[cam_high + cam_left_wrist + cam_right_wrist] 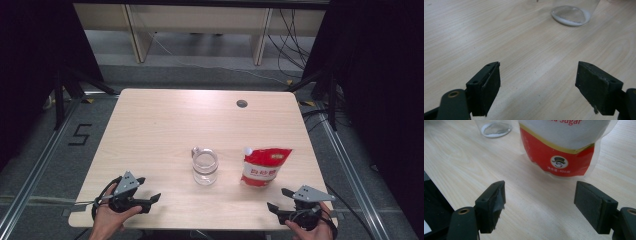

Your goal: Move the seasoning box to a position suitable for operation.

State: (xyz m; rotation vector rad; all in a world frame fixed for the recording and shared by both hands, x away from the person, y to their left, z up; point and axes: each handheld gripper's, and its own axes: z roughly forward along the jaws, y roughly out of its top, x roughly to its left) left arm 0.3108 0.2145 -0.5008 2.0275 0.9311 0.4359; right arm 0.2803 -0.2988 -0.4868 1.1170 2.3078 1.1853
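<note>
A clear glass jar (205,167) stands upright at the table's middle front; its base (571,15) holds a thin layer of white grains. To its right stands a red and white sugar pouch (264,167) with a white spout at its top left corner. My left gripper (149,196) rests open at the front left, held by a hand, its jaws pointing toward the jar. My right gripper (281,199) is open at the front right, just short of the pouch (564,147). Both grippers (537,85) (540,202) hold nothing.
The light wooden table (165,125) has a round cable hole (242,103) near its back edge. Dark curtains flank both sides, and cables lie on the floor behind. A metal rail (350,165) runs along the right of the table.
</note>
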